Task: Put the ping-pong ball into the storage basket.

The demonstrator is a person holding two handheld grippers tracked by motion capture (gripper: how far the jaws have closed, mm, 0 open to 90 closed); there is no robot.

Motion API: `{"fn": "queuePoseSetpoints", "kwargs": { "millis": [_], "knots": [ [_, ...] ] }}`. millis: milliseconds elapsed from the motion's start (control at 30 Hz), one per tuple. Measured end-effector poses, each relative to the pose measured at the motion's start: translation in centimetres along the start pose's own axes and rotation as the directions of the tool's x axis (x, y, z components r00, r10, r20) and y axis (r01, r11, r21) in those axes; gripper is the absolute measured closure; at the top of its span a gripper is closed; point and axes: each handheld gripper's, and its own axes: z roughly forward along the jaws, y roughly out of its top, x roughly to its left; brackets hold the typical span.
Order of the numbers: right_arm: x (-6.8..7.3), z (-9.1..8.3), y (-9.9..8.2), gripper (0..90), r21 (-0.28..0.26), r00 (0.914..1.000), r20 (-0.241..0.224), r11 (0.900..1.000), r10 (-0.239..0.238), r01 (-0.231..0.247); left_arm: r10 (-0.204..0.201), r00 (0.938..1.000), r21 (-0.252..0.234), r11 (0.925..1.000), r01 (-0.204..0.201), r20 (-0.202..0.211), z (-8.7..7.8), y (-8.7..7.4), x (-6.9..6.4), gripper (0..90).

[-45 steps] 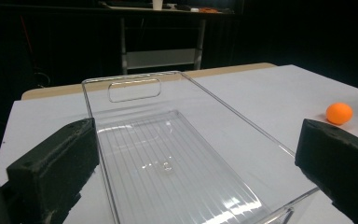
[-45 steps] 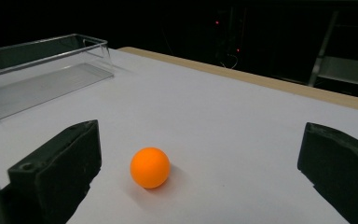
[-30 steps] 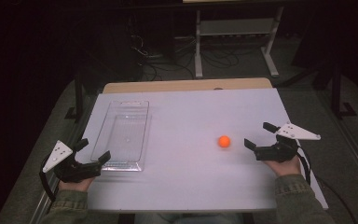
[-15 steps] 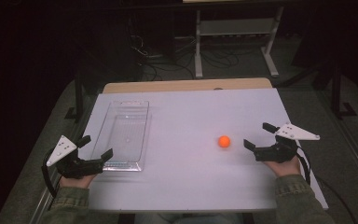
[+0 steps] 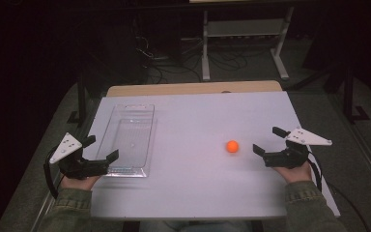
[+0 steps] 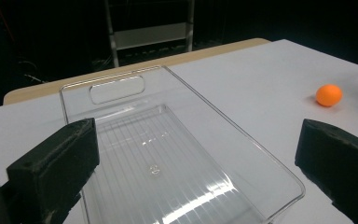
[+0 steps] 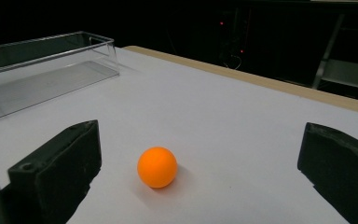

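While both forearms enter from near table edge, left gripper (image 5: pixel 99 149) sits at near-left, jaws wide apart, nothing between them, one jaw over near end of clear plastic tray (image 5: pixel 128 140). Right gripper (image 5: pixel 269 141) at near-right, jaws spread wide, holding nothing. Orange ball (image 5: pixel 232 146) on white tabletop (image 5: pixel 193 121), just beyond right gripper, apart from both jaws; right gripper view: ball (image 7: pixel 157 167) ahead, between jaw lines. Tray well left of ball, long axis running away from person, handle cutout at far end.
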Motion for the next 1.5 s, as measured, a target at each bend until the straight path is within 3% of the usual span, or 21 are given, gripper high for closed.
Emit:
{"fn": "queuePoseSetpoints", "kwargs": {
  "millis": [767, 1167, 1267, 1500],
  "knots": [
    [0.0, 0.0, 0.0, 0.0, 0.001, 0.9999, -0.011, 1.0000, 0.007, -0.007, 0.077, 0.9953, 0.041, 0.9960, -0.079, 0.060, 1.7, 3.6, -1.0, 0.0],
    [-0.1, 0.0, 0.0, 0.0, 0.000, 0.9999, -0.007, 1.0000, 0.008, -0.008, 0.118, 0.9872, 0.068, 0.9897, -0.126, 0.107, 3.1, 5.7, -1.6, 0.0],
    [0.0, 0.0, 0.0, 0.0, 0.002, 0.9999, -0.010, 1.0000, 0.008, -0.008, 0.135, 0.9828, 0.087, 0.9854, -0.146, 0.127, 3.7, 6.2, -1.9, 0.0],
    [0.0, 0.1, 0.0, 0.0, 0.005, 0.9999, -0.012, 0.9999, 0.013, -0.013, 0.142, 0.9793, 0.103, 0.9821, -0.158, 0.144, 4.6, 6.8, -2.2, 0.0]
  ]
}}
